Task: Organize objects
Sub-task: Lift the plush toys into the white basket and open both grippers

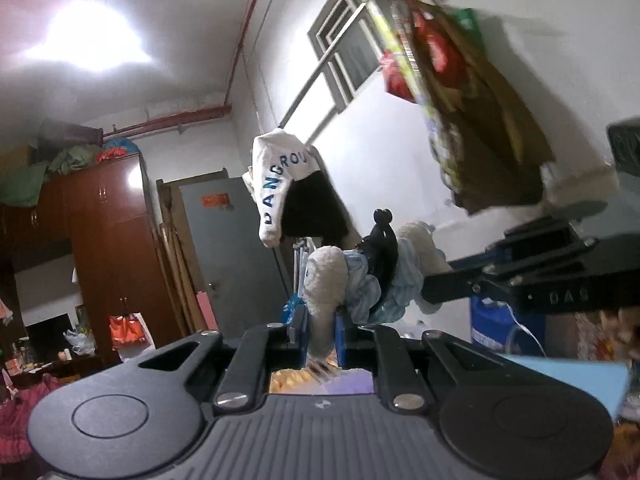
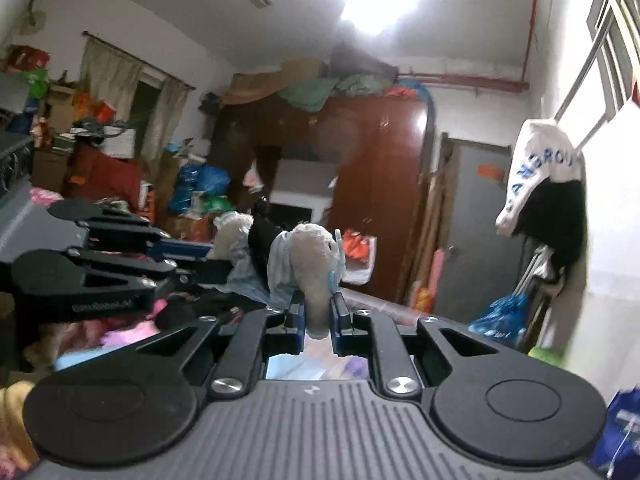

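Two hand-held grippers grip one plush toy (image 1: 324, 280) between them, lifted in the air of a crowded room. From the left wrist view, the left gripper (image 1: 321, 338) is clamped on a white fuzzy limb of the toy, its blue pads (image 1: 343, 340) pressed against either side, while the right gripper (image 1: 436, 290) reaches in from the right edge and pinches the toy's far end. From the right wrist view, the right gripper (image 2: 318, 322) is closed on a pale grey limb of the toy (image 2: 314, 272), and the left gripper (image 2: 208, 264) comes in from the left, holding the other end. Pale blue striped cloth (image 1: 400, 280) wraps the toy's middle, and a black clip-like piece (image 1: 382, 240) stands up from it. Behind, a white garment (image 1: 280, 176) lettered in blue hangs from a rail over something dark on the white wall, beside a grey door (image 1: 236, 260). A brown wardrobe (image 1: 112, 248) piled with bundles stands further back, and a bright ceiling lamp (image 1: 92, 36) glares overhead. Coloured bags (image 2: 200, 188) and clothes crowd the room behind the toy in the right wrist view.
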`<control>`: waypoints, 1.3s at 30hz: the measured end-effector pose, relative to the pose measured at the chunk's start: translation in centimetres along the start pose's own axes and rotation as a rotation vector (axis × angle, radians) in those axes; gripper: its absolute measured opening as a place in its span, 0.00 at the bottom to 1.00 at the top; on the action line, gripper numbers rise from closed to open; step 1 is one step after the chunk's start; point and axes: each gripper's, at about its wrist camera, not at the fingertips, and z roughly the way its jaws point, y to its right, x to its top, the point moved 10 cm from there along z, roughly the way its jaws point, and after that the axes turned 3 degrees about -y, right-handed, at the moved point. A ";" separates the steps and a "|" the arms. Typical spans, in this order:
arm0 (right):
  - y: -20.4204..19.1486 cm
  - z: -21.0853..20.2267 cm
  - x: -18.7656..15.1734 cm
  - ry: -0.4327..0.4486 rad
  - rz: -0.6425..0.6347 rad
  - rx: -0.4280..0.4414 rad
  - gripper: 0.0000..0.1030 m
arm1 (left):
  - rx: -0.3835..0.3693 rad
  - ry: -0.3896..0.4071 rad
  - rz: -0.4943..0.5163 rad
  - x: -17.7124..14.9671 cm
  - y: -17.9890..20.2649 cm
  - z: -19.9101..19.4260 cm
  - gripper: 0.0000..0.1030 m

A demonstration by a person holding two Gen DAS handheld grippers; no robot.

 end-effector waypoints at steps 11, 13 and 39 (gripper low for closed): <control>6.0 15.7 -3.2 -0.267 0.129 -0.017 0.14 | -0.019 -0.340 -0.137 -5.3 -4.8 15.8 0.16; 6.2 17.8 -4.6 -0.323 0.180 0.000 0.14 | 0.002 -0.390 -0.138 -6.8 -5.2 17.2 0.16; 6.4 3.3 -7.2 -0.153 0.256 -0.026 1.00 | 0.040 -0.267 -0.194 -11.0 -2.3 2.5 1.00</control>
